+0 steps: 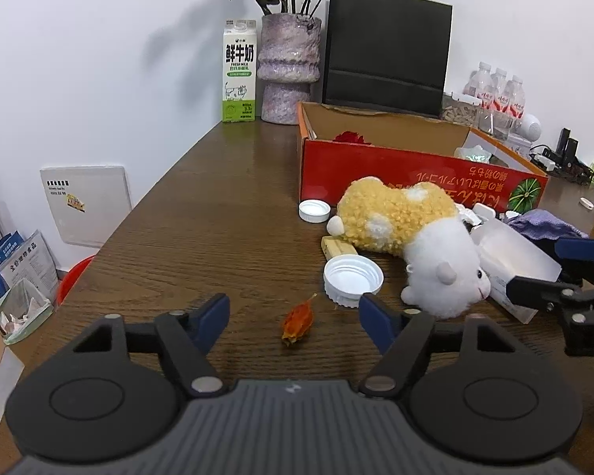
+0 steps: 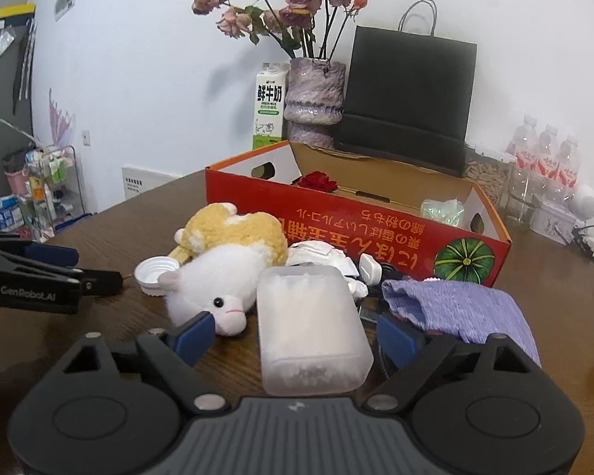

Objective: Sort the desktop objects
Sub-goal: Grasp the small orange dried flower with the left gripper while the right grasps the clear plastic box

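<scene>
On the dark brown wood-grain bench (image 1: 202, 213) the left gripper (image 1: 295, 318) has its blue-padded fingers (image 1: 214, 312) spread, with a small dried orange leaf (image 1: 296, 322) lying on the bench between them and touched by neither pad. Just beyond the leaf sits a large white ribbed plastic lid (image 1: 352, 279), open side up, close to the right-hand finger. A yellow-and-white plush toy animal (image 1: 408, 233) lies on its side next to the lid, its white head towards the camera, and a smaller white plastic cap (image 1: 314, 210) rests beside its yellow back, near the front wall of the red cardboard box (image 1: 376, 170) with the pumpkin print. In the right wrist view, the right gripper (image 2: 297, 340) also has its fingers (image 2: 192, 334) apart, with a frosted translucent plastic container (image 2: 311, 328) lying between them; a gap shows on each side, so the pads do not press it. A lilac knitted cloth (image 2: 459, 304) lies crumpled just right of the container, over the right-hand finger's side. Inside the box lie a red artificial rose (image 2: 318, 180) and a crinkled pale green wrapper (image 2: 442, 211). Behind the box stand a green-and-white milk carton (image 1: 238, 71), a mottled purple ceramic vase (image 1: 289, 69) of dried roses and a black paper carrier bag (image 1: 388, 45).
</scene>
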